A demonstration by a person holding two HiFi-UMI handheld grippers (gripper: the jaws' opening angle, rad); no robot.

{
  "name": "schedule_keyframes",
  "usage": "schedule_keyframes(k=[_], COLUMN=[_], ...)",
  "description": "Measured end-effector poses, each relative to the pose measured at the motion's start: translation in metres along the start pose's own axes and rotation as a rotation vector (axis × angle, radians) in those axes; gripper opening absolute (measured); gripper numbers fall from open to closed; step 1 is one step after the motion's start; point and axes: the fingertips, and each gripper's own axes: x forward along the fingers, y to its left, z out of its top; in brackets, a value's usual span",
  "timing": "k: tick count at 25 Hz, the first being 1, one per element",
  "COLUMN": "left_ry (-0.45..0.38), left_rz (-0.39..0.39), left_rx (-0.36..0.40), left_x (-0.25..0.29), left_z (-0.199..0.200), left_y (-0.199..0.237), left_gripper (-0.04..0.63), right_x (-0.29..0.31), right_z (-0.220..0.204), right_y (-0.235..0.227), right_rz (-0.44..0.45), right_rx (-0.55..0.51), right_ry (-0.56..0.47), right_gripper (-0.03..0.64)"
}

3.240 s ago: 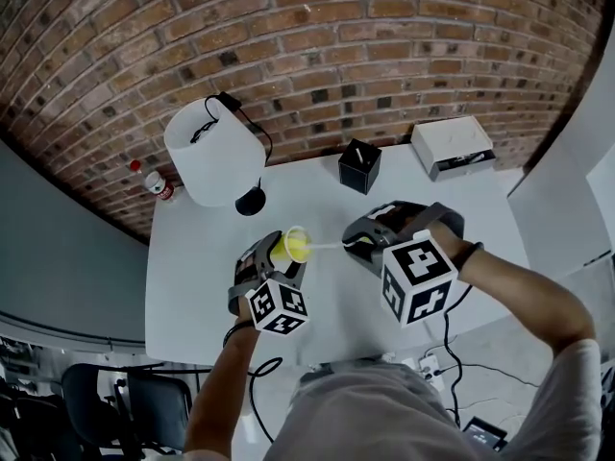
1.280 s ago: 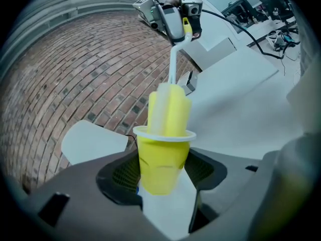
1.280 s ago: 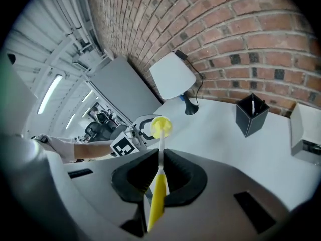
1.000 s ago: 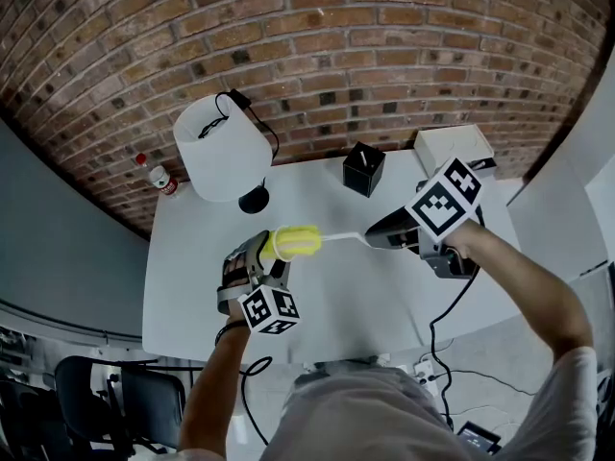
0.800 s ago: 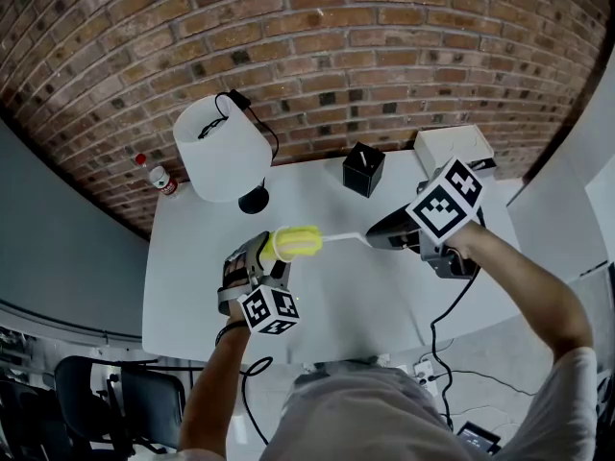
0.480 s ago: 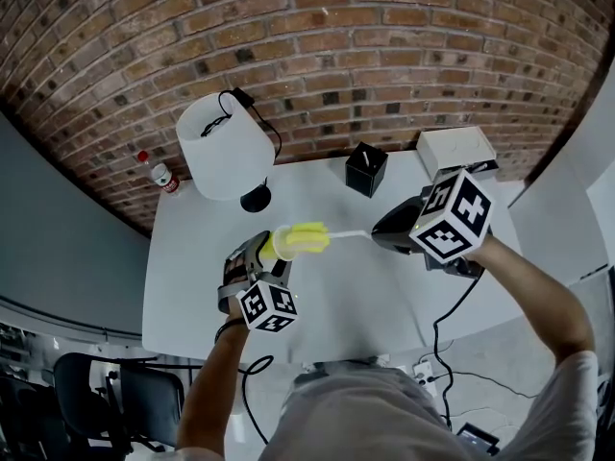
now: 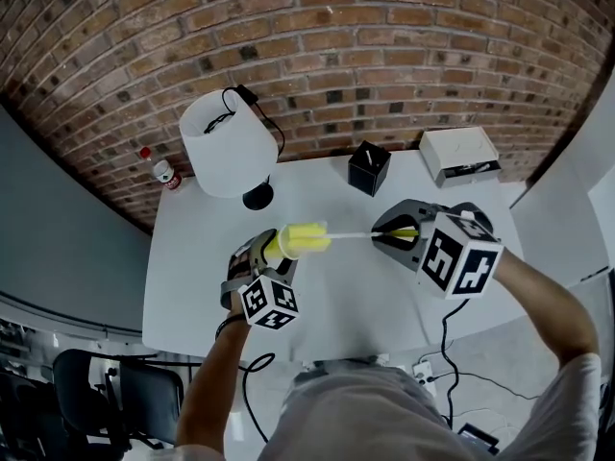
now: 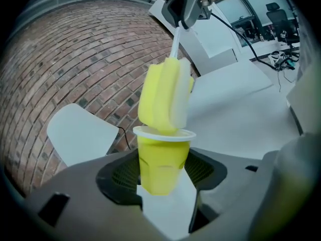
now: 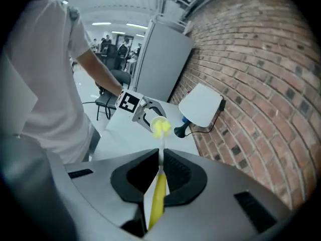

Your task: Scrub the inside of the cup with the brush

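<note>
Scrubbing the cup (image 8: 163, 167)
The left gripper (image 8: 161, 185), jaws wide, is clamping it over the table's (image 7: 346, 296) left side; the right gripper (image 9: 159, 157), jaws narrow, is pinching the brush (image 8: 165, 97); next is calling for pushing straight in.

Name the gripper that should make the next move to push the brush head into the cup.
Right. The right gripper is shut on the brush handle, aimed at the cup, with the sponge head mostly above its rim. The left gripper only clamps the cup steady.
</note>
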Motion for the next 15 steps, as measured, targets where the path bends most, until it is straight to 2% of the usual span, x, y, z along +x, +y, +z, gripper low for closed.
schedule_keyframes(k=[5,9,15], left_ry=[-0.012,-0.015,-0.025], left_rz=[-0.020,-0.036,-0.054], left_rx=[-0.008,-0.008,0.004], left_x=[0.001,-0.001,-0.003], left_z=[0.003,0.004,0.007], left_y=[-0.004,-0.007,-0.009], left_gripper=[0.278,0.278,0.278], right_x=[-0.001,-0.001,0.001], right_z=[0.005,0.004,0.007], right_y=[0.003,0.009,0.016], right_rz=[-0.042,-0.077,-0.090], right_rx=[-0.150,-0.302,-0.421], right_ry=[0.003,0.047,0.061], right_gripper=[0.025,0.025,0.025])
